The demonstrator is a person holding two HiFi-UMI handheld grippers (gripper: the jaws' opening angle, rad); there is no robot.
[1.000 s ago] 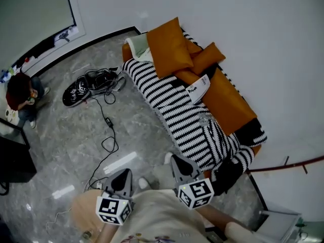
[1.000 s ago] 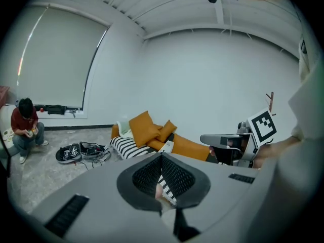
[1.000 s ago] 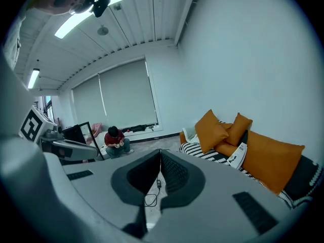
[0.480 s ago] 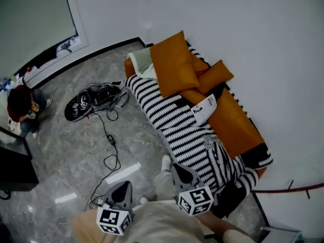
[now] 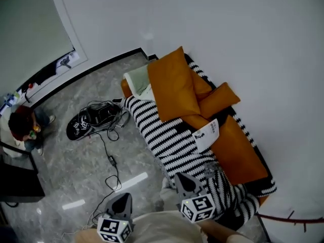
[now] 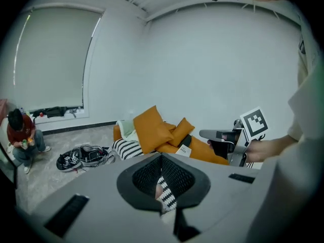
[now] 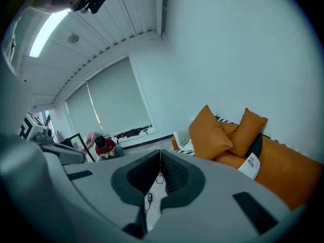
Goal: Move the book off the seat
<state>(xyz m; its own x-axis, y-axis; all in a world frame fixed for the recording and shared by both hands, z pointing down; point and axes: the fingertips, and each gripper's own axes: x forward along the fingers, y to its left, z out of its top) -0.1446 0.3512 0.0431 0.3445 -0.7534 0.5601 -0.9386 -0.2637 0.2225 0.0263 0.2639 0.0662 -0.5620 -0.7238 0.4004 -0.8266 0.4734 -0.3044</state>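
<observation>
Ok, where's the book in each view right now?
Head view: the book lies right of centre on the sofa.
Left gripper view: book near the frame's centre.
Right gripper view: book at lower right.
Shared landmark: large orange cushion, left of the book everywhere.

Your head view looks steeply down on the orange upholstered sofa (image 5: pixel 238 156) from well off; both gripper views face it near level, sharing its large orange cushion (image 6: pixel 151 130).
</observation>
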